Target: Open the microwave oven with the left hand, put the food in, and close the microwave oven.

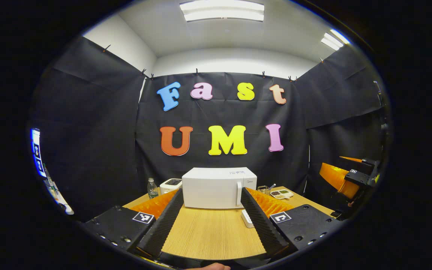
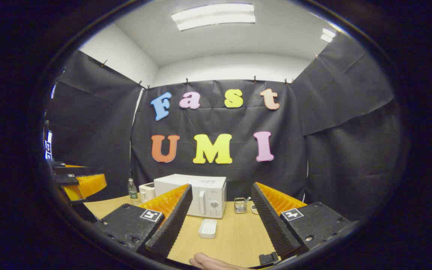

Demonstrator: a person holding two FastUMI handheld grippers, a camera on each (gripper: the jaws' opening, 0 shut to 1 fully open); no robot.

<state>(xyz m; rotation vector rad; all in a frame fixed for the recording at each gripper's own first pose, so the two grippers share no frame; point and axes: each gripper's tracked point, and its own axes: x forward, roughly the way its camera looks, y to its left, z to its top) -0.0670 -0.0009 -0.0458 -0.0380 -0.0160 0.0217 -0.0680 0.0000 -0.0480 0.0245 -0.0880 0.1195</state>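
Note:
The white microwave [image 1: 219, 187] stands shut at the back of the wooden table [image 1: 212, 232], its vertical handle [image 1: 239, 194] on the right side of the door. In the right gripper view the microwave [image 2: 191, 193] sits left of centre. A white rectangular tray [image 2: 207, 228] lies on the table in front of it; in the left gripper view this tray [image 1: 246, 218] peeks out behind one finger. My left gripper [image 1: 212, 225] is open and holds nothing, a short way before the microwave. My right gripper [image 2: 219, 225] is open too, hovering near the tray.
A water bottle [image 1: 152, 188] and a white toaster [image 1: 171, 185] stand left of the microwave. A small wire basket [image 2: 240, 205] and a dish of food [image 1: 281, 194] sit to its right. The right gripper [image 1: 341, 178] hangs at the far right of the left gripper view.

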